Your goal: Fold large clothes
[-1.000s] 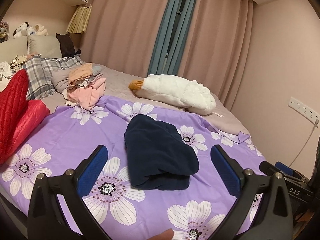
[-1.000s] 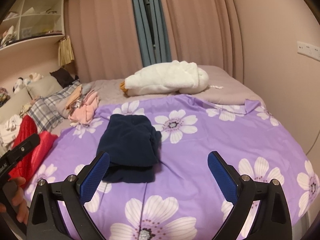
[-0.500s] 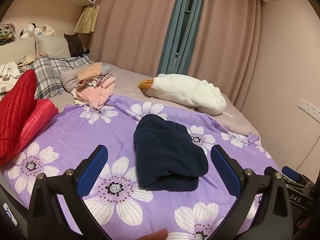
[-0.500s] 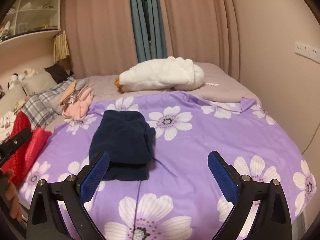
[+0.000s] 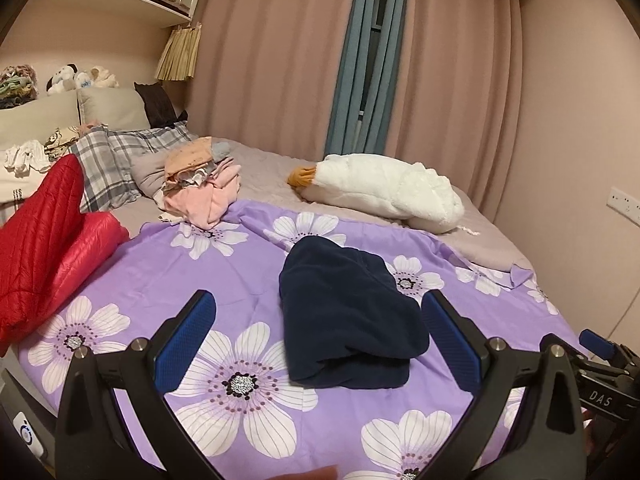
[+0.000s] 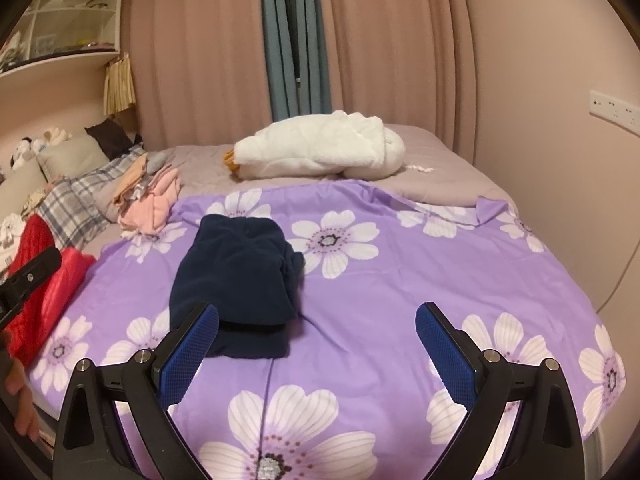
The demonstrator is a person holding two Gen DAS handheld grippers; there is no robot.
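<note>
A folded dark navy garment (image 5: 344,316) lies on the purple flowered sheet (image 5: 224,280) on the bed; it also shows in the right wrist view (image 6: 236,272). My left gripper (image 5: 318,340) is open and empty, held above the near edge of the bed just in front of the garment. My right gripper (image 6: 316,350) is open and empty, to the right of the garment's near end. Neither gripper touches the cloth.
A red quilted jacket (image 5: 44,240) lies at the left edge. A heap of pink and beige clothes (image 5: 200,184) and a white fluffy garment (image 5: 384,192) lie further back. Plaid pillows (image 5: 116,160) are at the head. Curtains and a wall stand behind.
Both grippers have shifted a little leftward along the bed's near edge, so the navy garment sits further right in the left view. The jaws stay open. The garment has not moved.
</note>
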